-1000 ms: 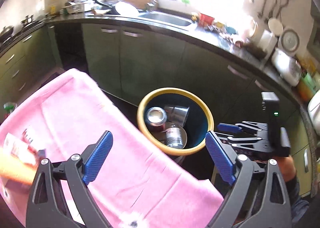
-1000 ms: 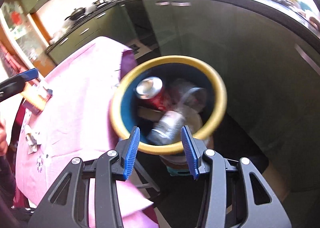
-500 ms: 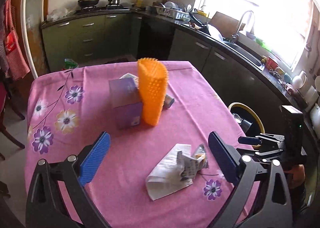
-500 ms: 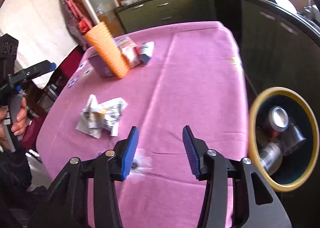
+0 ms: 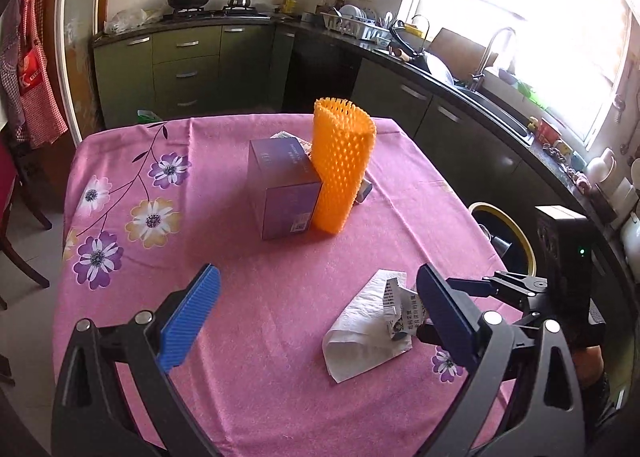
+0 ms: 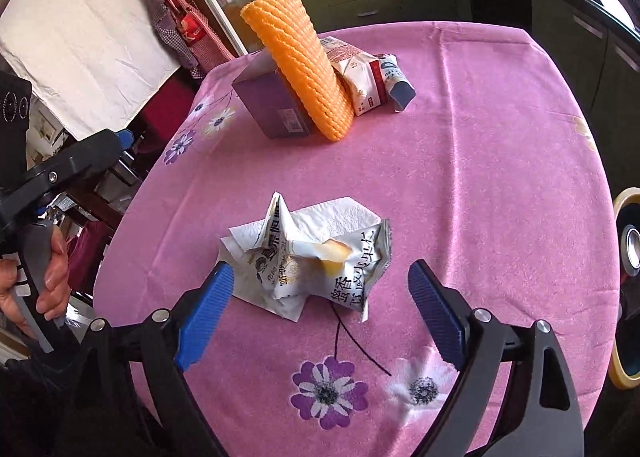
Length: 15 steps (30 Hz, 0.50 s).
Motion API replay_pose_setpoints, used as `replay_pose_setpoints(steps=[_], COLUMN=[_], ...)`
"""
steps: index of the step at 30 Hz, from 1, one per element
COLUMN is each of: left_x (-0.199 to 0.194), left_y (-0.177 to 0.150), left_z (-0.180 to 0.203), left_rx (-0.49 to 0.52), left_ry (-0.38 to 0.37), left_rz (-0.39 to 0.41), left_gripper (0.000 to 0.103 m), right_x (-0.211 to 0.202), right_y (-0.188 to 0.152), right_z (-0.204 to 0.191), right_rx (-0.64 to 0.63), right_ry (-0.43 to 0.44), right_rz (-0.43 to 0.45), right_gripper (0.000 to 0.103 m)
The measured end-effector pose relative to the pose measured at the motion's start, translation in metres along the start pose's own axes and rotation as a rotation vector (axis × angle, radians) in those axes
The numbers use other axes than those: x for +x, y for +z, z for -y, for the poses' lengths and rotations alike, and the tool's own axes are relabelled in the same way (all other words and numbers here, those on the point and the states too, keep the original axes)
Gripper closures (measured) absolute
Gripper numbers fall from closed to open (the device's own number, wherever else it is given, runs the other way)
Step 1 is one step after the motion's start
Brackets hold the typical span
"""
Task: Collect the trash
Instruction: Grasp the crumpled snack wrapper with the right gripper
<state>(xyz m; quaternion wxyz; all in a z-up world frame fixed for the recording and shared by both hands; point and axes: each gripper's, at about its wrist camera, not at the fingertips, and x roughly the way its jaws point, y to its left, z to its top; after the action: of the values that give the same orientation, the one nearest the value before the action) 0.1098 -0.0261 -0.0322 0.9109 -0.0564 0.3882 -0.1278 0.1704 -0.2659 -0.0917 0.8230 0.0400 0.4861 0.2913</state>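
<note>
Both grippers empty: right gripper (image 6: 320, 313) fingers wide, just been opening, nothing between them, hovering just short of crumpled wrapper (image 6: 320, 261); left gripper (image 5: 320, 321) fingers wide too. Wrapper sits on white napkin (image 6: 340, 213) on pink-clothed counter (image 6: 460, 161), near side of orange mesh sleeve (image 6: 298, 61). Yellow-rim bin (image 6: 624, 285) off counter's edge, well apart from sleeve.

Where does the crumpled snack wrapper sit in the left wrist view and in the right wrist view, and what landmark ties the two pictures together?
Left wrist view: the crumpled snack wrapper lies lower right, on a white napkin, partly hidden behind that gripper's right finger.
Right wrist view: the wrapper lies centre, just beyond the open right gripper.
Shared landmark: the orange mesh tube leaning on the purple box.
</note>
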Motion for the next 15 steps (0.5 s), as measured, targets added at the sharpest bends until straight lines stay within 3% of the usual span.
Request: replay_pose_setpoints(steps=[10, 12, 15], left_x=[0.0018, 0.0023, 0.0023], left_y=[-0.0013, -0.001, -0.0012], left_z=[0.0005, 0.0005, 0.0005], left_rx=[0.008, 0.009, 0.009], left_ry=[-0.008, -0.009, -0.009], left_rz=[-0.002, -0.003, -0.004], left_gripper=[0.009, 0.009, 0.009], right_x=[0.0094, 0.0087, 0.0032], right_y=[0.0034, 0.0026, 0.0029], right_z=[-0.0118, -0.0116, -0.0105], right_rx=[-0.029, -0.036, -0.043], right_ry=[-0.058, -0.071, -0.091], right_rz=[0.007, 0.013, 0.027], right_gripper=[0.021, 0.025, 0.042])
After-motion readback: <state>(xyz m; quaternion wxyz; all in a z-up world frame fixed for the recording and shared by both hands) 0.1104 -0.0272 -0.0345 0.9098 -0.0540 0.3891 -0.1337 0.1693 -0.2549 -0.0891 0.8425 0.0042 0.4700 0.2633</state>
